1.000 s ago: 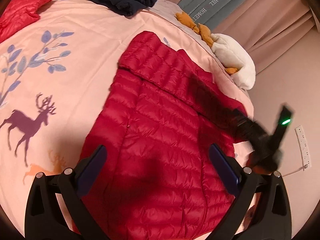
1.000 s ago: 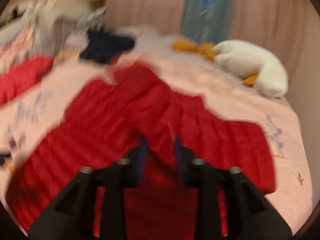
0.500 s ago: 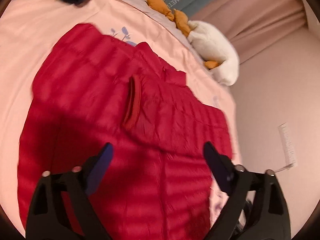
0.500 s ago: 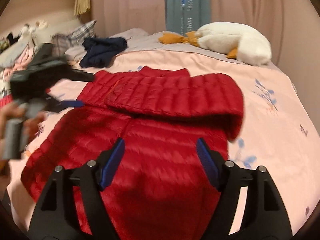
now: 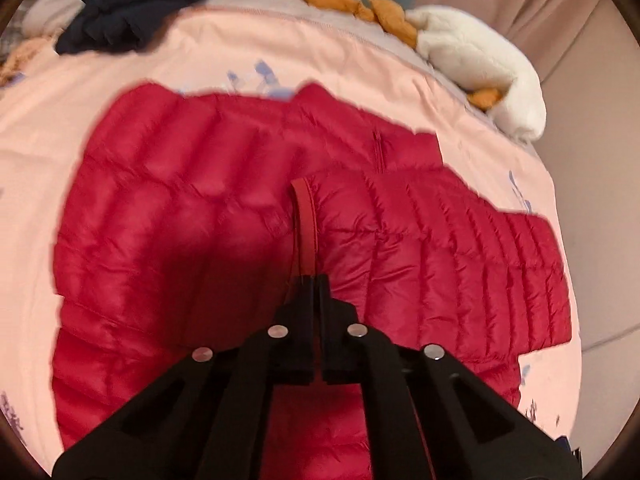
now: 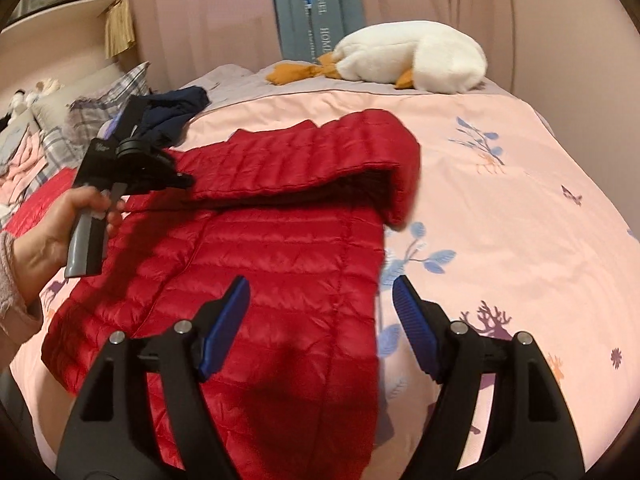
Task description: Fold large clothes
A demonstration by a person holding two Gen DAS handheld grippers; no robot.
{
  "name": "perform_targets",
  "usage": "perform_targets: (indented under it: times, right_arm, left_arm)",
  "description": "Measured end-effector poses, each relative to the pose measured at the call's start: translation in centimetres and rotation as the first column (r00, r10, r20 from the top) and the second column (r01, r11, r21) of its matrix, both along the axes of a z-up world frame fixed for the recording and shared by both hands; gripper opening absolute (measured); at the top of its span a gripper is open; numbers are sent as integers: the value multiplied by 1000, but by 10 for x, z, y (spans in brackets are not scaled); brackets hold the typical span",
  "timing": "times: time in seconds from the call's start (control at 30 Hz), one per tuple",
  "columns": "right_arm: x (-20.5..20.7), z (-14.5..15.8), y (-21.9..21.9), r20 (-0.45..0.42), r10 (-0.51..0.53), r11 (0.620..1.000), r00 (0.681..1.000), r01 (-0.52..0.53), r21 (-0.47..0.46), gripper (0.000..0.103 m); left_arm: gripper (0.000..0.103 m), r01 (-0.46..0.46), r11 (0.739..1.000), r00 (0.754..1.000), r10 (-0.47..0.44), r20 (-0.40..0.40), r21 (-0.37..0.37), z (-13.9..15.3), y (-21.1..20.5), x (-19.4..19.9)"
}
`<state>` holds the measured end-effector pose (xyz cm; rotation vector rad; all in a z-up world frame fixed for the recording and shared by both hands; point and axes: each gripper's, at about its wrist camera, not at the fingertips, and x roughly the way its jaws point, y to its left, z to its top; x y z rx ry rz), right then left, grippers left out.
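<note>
The left gripper (image 5: 314,280), its jaws just brought together, pinches the cuff (image 5: 306,216) of a sleeve folded across a red down jacket (image 5: 172,216) on a pink bedspread (image 6: 500,184). The right gripper (image 6: 320,312) hangs with jaws apart above the jacket's hem, nothing between them. At ten o'clock in the right wrist view, a hand (image 6: 52,232) grips the left tool's handle. A white plush goose (image 6: 416,58) lies at one o'clock; dark navy clothing (image 5: 132,0) lies at eleven.
</note>
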<state>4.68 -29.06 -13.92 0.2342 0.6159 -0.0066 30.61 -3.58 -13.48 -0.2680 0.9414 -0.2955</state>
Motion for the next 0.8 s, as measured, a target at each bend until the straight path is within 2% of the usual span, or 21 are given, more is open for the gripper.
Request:
perform_targets:
  times: [0.13,0.23,0.3,0.37,0.43,0.5,0.57,0.63,0.8]
  right_arm:
    - [-3,3,-3,8,-11,1000,1000,11,-7,75]
    - [-1,3,-4,6,-5,1000,1000,5,7,75]
    - [1,2,-3,4,-2,1000,1000,2,21,75]
    - [5,1,-3,-4,5,999,1000,-5,38,75]
    - [12,1,-2,-9,15,999,1000,-14,45,76]
    - [19,3,-3,-16,19,999,1000,-18,48,76]
    - [29,6,-5,-16,28,998,999,-27,56,78]
    - [42,9,-8,-23,28,998,999,-26,65,79]
    - [91,10,-15,-47,26,996,999,-22,84,81]
  left_arm:
    - [0,-69,998,991,67,116,14,36,26,-11]
    - [0,-128,990,978,116,171,56,52,54,-17]
    - [0,-165,983,974,151,168,74,53,73,-17]
    - [0,-124,988,987,113,112,91,43,85,-14]
    - [0,-105,983,993,95,74,152,29,85,-13]
    - [6,-109,978,993,99,68,175,21,90,-16]
    - [35,-129,978,990,119,69,162,18,97,-23]
    - [46,-136,979,988,123,91,153,21,97,-28]
    - [46,-36,981,990,9,142,191,27,62,-30]
